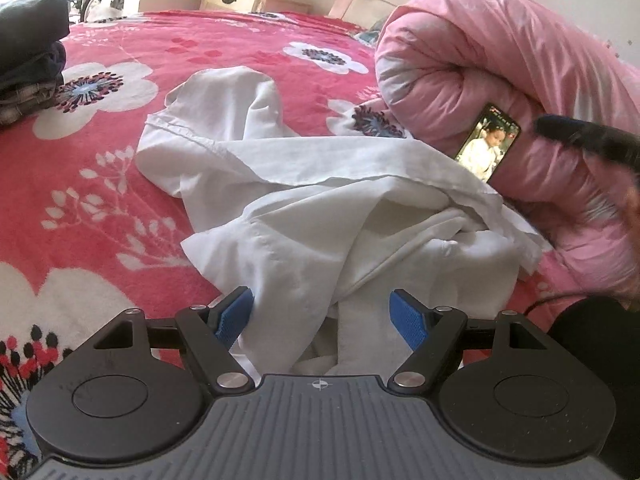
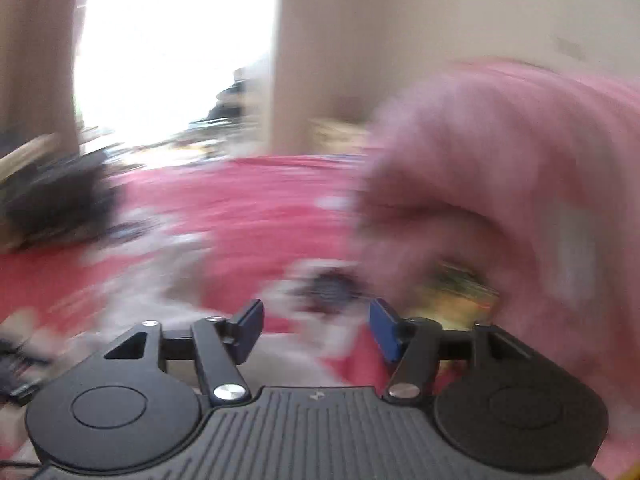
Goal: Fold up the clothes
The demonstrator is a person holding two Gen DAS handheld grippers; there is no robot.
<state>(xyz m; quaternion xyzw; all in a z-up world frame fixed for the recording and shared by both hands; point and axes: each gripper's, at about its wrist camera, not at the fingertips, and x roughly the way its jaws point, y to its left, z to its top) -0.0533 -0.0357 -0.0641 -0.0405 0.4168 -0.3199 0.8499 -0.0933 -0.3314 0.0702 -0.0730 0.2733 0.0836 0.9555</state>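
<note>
White garment (image 1: 320,208) crumpled on floral blanket (image 1: 100,184); no legible writing.

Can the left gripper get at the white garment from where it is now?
Probably yes. The left gripper is open, and the crumpled white garment on the floral bedspread already lies bunched between its fingers, with nothing over it. The pads do not look pressed on the cloth.

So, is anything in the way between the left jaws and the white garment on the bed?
Nothing visible. The white garment lies crumpled on the floral bedspread, and its near folds already sit between the open jaws of the left gripper. The phone and pink duvet lie beyond it.
</note>
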